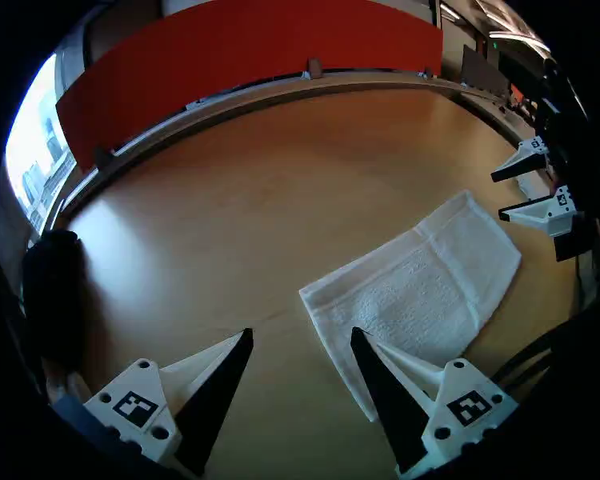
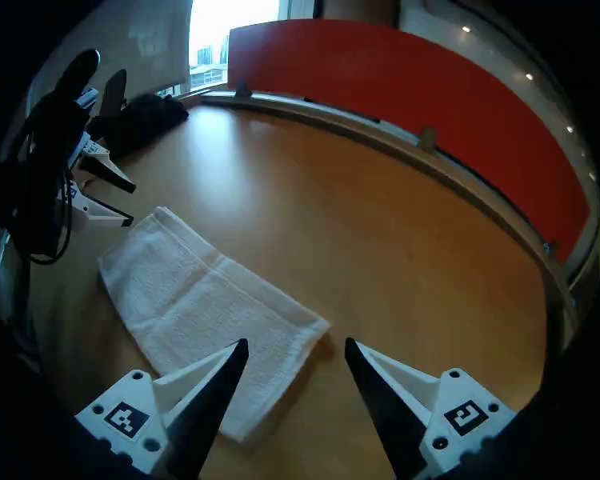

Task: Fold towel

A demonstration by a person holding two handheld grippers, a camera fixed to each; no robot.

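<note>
Light-brown wooden table, glossy and bare apart from the towel. A long red panel wall runs along its far edge. A bright window sits far left of my left fingers, with ceiling strip lights up right.

My left gripper: fingers spread apart, holding nothing. The folded white terry towel lies flat on the table, ahead and right of them. My right-hand finger overlaps its near edge; can't tell if it touches. A dark rounded object is far left, unclear what. My right gripper shows at the far right, just past the towel's far end.

Right gripper view: right gripper also released, nothing between the fingers. The towel is ahead-left, one corner just in front of the gap, the left-hand finger over its near end. Same table, panel and window. It adds the left gripper beyond the towel, black cables by it, and a black bundle near the window.
</note>
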